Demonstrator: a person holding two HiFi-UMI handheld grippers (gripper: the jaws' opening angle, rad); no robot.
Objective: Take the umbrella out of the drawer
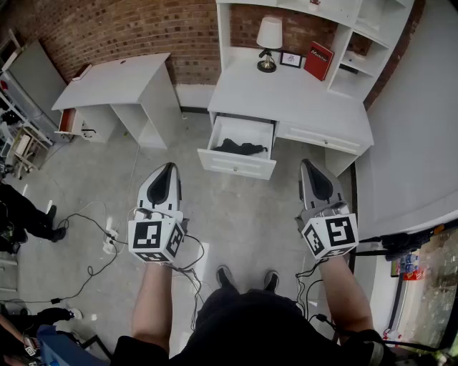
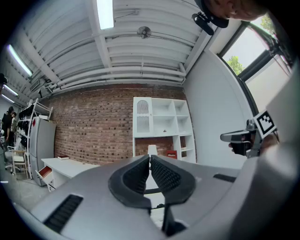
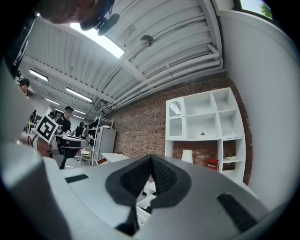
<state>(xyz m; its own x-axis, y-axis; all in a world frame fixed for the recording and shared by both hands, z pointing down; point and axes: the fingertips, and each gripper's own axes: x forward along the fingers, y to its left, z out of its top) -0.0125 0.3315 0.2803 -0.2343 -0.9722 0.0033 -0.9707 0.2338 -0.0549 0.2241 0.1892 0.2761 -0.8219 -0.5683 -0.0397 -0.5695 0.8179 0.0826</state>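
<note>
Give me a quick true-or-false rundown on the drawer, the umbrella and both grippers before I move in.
1. The drawer is shut. False: it stands pulled open from the desk.
2. The black umbrella lies inside the drawer. True.
3. The left gripper holds the umbrella. False: its jaws are together on nothing, short of the drawer.
4. The right gripper's jaws are together. True.
5. A lamp stands on the desk. True.

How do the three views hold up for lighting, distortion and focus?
Head view: evenly lit and sharp, the dark umbrella plain in the open drawer, straight lines bowed at the edges. Left gripper view: heavy fisheye, black corners, ceiling light blown out. Right gripper view: same fisheye, glare from a light panel, brick wall crisp.
</note>
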